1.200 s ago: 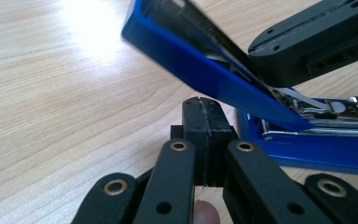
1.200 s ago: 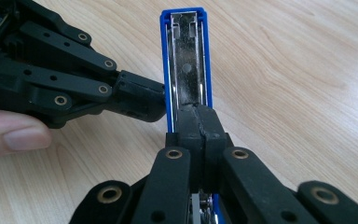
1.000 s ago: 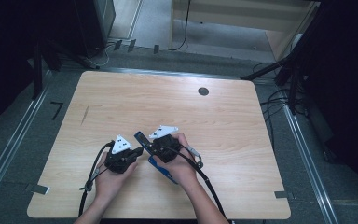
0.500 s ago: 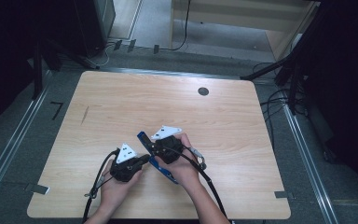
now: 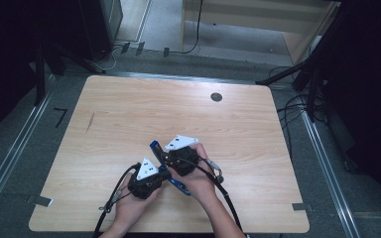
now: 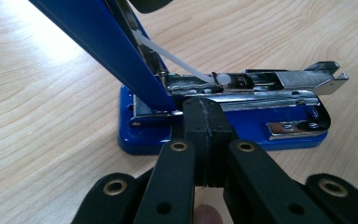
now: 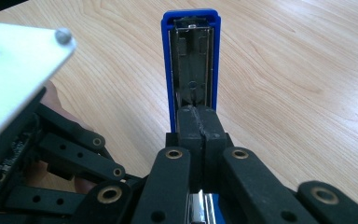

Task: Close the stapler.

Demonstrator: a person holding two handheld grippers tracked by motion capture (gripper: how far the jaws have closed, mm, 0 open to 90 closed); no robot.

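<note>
Since a second ago the left claw [image 5: 162, 174] has slid nearer the person and toward the right claw [image 5: 164, 157], so the two now sit close together over the blue stapler [image 5: 178, 184] near the front edge of the table [image 5: 129, 114]; the right claw has hardly shifted. That stapler lies on the wooden table with its base flat and its blue lid [image 6: 107, 46] swung up at a steep tilt, so the metal staple channel [image 6: 261, 81] lies bare. In the left gripper view the left claw's jaws are pressed fully together with nothing between them, their tips just in front of the stapler's base at the hinge end; whether they touch it cannot be told. In the right gripper view the right claw [image 7: 199, 123] is likewise closed tight, jaw against jaw, and its tips sit against the lower part of the raised lid's [image 7: 192, 60] metal-lined underside, which rises straight ahead of it. The grey plate [image 7: 14, 74] of the left gripper shows at that view's left edge, with a hand [image 7: 53, 100] behind it.
</note>
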